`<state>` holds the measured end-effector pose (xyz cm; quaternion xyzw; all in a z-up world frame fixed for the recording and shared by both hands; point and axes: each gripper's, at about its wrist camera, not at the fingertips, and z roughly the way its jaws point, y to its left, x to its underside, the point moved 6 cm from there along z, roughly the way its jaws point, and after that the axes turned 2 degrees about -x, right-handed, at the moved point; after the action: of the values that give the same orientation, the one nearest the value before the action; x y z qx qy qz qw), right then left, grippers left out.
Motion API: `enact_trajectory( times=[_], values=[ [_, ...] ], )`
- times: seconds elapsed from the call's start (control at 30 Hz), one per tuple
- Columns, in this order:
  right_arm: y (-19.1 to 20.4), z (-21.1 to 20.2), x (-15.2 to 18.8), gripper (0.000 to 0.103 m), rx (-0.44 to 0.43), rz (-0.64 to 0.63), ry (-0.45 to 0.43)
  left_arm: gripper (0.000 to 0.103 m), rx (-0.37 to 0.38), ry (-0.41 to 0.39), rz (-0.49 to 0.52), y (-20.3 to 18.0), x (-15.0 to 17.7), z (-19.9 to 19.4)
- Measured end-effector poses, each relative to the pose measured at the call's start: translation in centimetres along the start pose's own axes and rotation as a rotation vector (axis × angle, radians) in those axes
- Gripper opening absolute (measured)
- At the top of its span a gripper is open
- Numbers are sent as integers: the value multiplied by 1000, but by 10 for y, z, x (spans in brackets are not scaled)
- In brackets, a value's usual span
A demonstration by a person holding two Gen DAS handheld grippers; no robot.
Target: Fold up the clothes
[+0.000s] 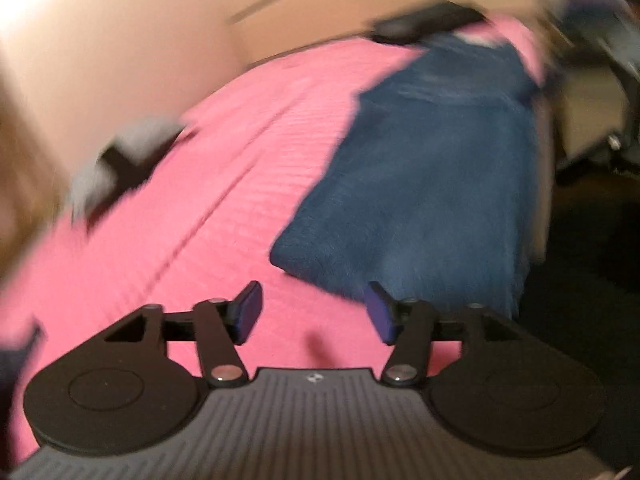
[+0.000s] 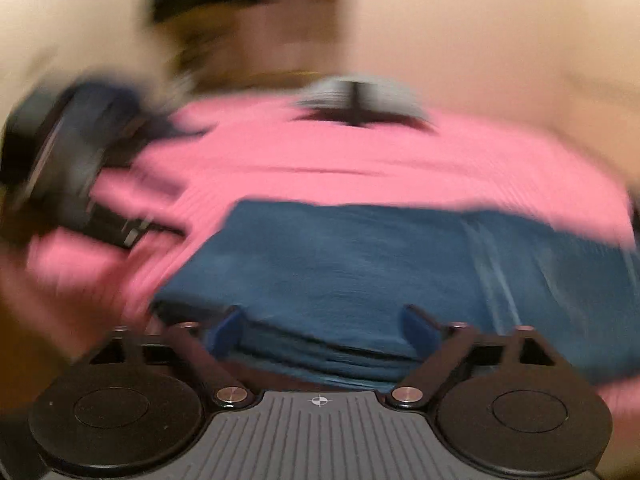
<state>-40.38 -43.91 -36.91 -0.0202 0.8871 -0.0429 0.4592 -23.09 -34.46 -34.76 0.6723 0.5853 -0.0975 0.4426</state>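
Note:
A folded dark blue garment (image 1: pixel 432 168) lies on a pink ribbed cover (image 1: pixel 224 184). In the left wrist view my left gripper (image 1: pixel 316 312) is open and empty, just above the pink cover, with the garment's near corner beside its right finger. In the right wrist view my right gripper (image 2: pixel 324 332) is open, its fingers spread over the near stacked edge of the blue garment (image 2: pixel 360 264); nothing is held. The left gripper shows blurred at the left of that view (image 2: pixel 68 160). Both views are motion-blurred.
A grey and black object (image 2: pixel 356 98) sits at the far edge of the pink cover (image 2: pixel 320 152); it also shows in the left wrist view (image 1: pixel 124 160). A beige wall stands behind. Dark furniture (image 1: pixel 600 92) and dark floor lie to the right.

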Motion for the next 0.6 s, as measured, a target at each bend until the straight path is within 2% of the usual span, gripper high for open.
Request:
enact_trajectory(
  times=[0.13,0.27,0.3,0.33,0.37,0.4,0.47,0.5,0.6],
  values=[
    [52,14,-4,94,-59,-322,29,60,34,5,67,-12,10,-6],
    [48,18,-10,93,-59,-325,21,63,17,1,143,-17,10,-7],
    [46,18,-11,84,-59,-321,19,65,17,-5,167,-19,9,-7],
    [44,19,-13,64,-58,-317,16,68,20,-14,196,-20,9,-7],
    [42,20,-14,55,-58,-313,14,72,24,-24,226,-21,8,-7],
    [39,20,-15,52,-57,-309,12,74,24,-37,273,-24,8,-6],
    [35,21,-18,31,-56,-302,7,86,23,-64,373,-31,7,-5],
    [33,22,-20,22,-56,-298,5,88,23,-77,423,-34,6,-4],
    [27,23,-24,21,-54,-286,-2,90,5,-123,561,-43,0,8]
  ],
)
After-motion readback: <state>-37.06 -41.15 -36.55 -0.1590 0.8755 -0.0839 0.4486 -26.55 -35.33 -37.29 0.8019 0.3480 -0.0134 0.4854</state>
